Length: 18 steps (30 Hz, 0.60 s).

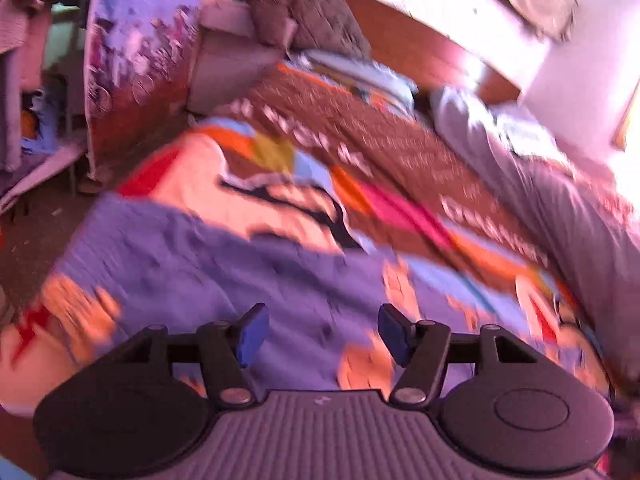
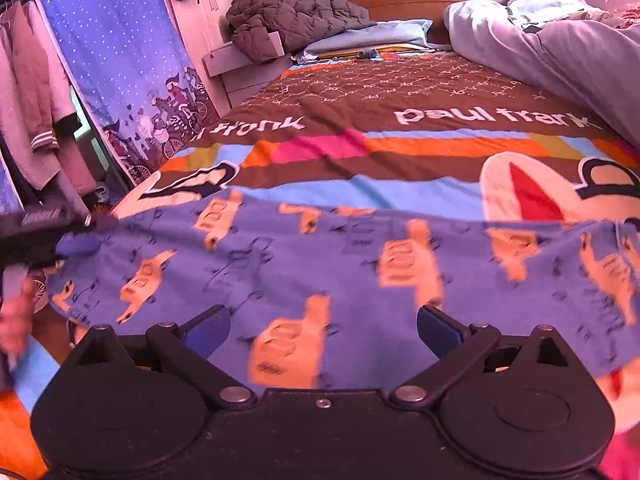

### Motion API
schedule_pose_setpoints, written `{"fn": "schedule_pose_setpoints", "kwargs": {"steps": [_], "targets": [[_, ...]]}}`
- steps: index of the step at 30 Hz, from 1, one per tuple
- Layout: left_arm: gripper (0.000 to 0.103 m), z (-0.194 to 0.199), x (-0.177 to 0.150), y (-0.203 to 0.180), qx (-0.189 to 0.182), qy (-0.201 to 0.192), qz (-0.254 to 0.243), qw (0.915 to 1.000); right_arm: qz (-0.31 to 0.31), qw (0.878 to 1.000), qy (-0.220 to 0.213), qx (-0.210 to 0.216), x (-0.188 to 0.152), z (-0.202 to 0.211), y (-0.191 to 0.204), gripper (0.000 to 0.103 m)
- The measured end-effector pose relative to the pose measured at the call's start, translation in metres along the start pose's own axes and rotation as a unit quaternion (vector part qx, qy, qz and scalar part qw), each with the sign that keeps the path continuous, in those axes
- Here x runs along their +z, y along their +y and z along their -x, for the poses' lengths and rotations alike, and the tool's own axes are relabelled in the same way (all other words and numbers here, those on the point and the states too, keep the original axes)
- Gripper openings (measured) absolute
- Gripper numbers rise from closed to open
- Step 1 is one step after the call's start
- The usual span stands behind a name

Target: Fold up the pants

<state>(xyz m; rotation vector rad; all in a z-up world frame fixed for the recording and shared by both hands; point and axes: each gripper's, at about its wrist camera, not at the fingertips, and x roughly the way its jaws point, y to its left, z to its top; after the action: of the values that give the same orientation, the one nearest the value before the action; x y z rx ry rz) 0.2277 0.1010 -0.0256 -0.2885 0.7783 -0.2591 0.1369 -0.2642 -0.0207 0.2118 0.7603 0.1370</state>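
The pants (image 2: 320, 264) are purple-blue fabric with orange thumbs-up prints, spread flat across the near end of the bed. They also show, blurred, in the left wrist view (image 1: 224, 256). My right gripper (image 2: 323, 334) is open, its blue pads (image 2: 208, 330) apart just above the pants' near edge, empty. My left gripper (image 1: 322, 334) is open and empty over the pants. It also shows at the left edge of the right wrist view (image 2: 76, 246), at the pants' left end.
The bed (image 2: 400, 128) has a colourful "paul frank" cover. A brown jacket (image 2: 292, 16) lies on a nightstand, a pillow (image 2: 372, 38) and a grey duvet (image 2: 560, 48) lie at the head. A blue curtain (image 2: 120, 60) and hanging clothes (image 2: 36, 92) stand left.
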Motion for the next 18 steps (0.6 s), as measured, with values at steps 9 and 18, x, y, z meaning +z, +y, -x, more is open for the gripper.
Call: {"fn": "schedule_pose_setpoints", "kwargs": {"steps": [9,18], "targets": [[0.071,-0.027,-0.018,-0.034,0.095,0.026,-0.107,0.9894,-0.033,0.997,0.039,-0.061,0.037,-0.012,-0.158,0.098],[0.090,-0.046,0.006,-0.201,0.047,0.038,-0.234,0.9703,-0.222,0.970,-0.060,-0.077,0.002,0.085,-0.284,0.102]]}}
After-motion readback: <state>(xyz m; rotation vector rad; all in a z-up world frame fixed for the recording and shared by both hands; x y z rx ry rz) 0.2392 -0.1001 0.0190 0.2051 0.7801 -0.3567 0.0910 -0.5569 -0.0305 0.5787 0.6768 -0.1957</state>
